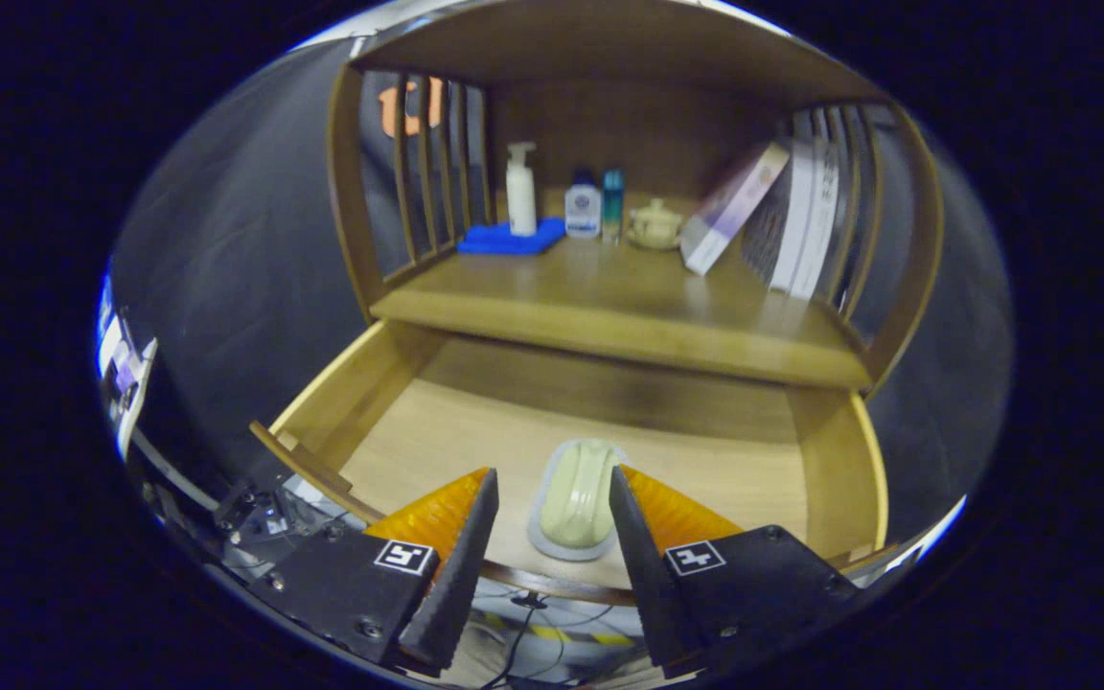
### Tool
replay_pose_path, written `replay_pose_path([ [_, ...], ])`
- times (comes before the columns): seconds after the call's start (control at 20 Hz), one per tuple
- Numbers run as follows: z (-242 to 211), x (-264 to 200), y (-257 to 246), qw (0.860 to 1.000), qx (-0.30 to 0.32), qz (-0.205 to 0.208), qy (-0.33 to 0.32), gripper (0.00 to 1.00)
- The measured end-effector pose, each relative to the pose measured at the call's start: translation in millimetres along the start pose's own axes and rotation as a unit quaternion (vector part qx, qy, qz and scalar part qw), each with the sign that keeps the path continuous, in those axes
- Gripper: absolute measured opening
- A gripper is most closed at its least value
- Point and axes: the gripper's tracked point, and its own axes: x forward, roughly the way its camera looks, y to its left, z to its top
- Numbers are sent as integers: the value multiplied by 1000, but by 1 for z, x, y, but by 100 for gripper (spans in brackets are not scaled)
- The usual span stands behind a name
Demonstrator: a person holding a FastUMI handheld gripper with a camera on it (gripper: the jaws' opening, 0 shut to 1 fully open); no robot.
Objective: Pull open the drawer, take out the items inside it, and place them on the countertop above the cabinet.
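Drawer (830,470) of pale wood stands open; my claw (554,503) straddles its pale green oval soap bar in clear wrap (576,498), fingers apart.
Next, I judge: close, lift, carry to the brown wooden countertop (609,297).

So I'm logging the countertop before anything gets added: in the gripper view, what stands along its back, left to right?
Blue cloth with the white pump bottle on it → small white bottle → teal bottle → lidded ceramic pot → leaning box → upright books.
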Motion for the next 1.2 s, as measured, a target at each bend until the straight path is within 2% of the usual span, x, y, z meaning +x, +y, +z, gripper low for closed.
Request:
replay_pose_path([
  [0.35,-9,55,-9,993,13,-9,119,70],
  [0.5,-14,65,-19,988,16,-27,153,67],
  [0.65,-13,70,-20,984,31,-24,177,61],
  [0.7,-14,72,-23,982,32,-27,183,58],
  [0.75,-16,75,-25,981,32,-31,191,47],
  [0.85,-15,74,-28,979,34,-34,198,34],
  [1.1,-15,72,-28,979,40,-25,197,23],
  [1.2,-10,66,-32,981,44,-35,185,19],
])
